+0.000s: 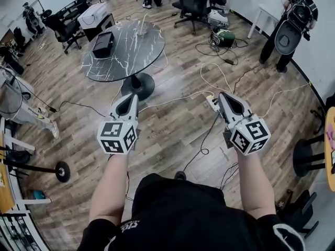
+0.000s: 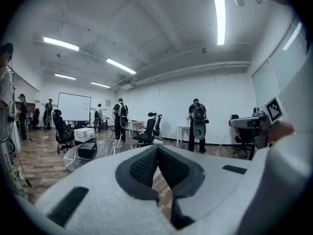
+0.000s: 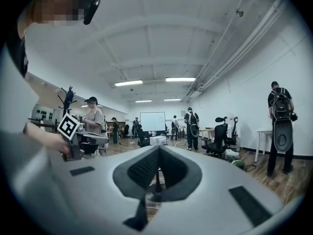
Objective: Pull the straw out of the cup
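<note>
The left hand-held gripper (image 1: 133,96), its cube (image 1: 118,136) bearing square black-and-white markers, is closed on nothing, just short of the round dark marble desk (image 1: 131,54). The cup (image 1: 141,30) stands on the desk's far side; its straw (image 1: 144,22) is too small to tell its lean. The right hand-held gripper (image 1: 221,95), right of the desk, is also closed and empty.

The cup (image 1: 141,30) on the round desk (image 1: 120,61) is too tiny to make out, straw included. Right edge chops off a yellow table (image 1: 330,140), and the left tongs (image 2: 157,150) block most of the desk in their own view.
</note>
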Demonstrator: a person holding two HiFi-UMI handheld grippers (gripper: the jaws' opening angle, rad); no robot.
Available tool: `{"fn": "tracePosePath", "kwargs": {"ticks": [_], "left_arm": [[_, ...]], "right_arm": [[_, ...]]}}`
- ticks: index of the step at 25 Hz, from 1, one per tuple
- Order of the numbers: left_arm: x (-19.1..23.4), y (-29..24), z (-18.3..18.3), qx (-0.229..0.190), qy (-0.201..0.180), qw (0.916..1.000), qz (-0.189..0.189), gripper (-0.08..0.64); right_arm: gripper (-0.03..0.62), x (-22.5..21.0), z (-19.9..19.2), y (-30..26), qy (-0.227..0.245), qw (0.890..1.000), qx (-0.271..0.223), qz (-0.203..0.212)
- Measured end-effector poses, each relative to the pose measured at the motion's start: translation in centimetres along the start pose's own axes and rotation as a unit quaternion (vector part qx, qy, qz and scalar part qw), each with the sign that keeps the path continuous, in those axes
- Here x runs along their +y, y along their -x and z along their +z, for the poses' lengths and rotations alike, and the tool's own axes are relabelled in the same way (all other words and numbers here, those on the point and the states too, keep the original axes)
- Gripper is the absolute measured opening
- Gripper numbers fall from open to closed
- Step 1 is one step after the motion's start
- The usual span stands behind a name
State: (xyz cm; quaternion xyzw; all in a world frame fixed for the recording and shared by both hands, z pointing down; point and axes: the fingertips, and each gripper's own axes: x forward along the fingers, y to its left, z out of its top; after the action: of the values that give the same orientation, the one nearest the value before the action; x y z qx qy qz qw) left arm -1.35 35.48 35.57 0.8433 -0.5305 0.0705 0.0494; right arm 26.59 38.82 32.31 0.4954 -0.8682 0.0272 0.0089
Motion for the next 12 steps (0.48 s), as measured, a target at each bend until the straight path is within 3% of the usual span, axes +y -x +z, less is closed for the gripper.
{"fn": "tracePosePath", "kwargs": {"ticks": [12], "left_arm": [[-1.4,-0.9,-0.6,0.002,-0.001,1.0,0.001,0.011]], "right_arm": [[0.005,-0.7,-1.2,0.0,-0.027,1.0,0.004,0.009]]}}
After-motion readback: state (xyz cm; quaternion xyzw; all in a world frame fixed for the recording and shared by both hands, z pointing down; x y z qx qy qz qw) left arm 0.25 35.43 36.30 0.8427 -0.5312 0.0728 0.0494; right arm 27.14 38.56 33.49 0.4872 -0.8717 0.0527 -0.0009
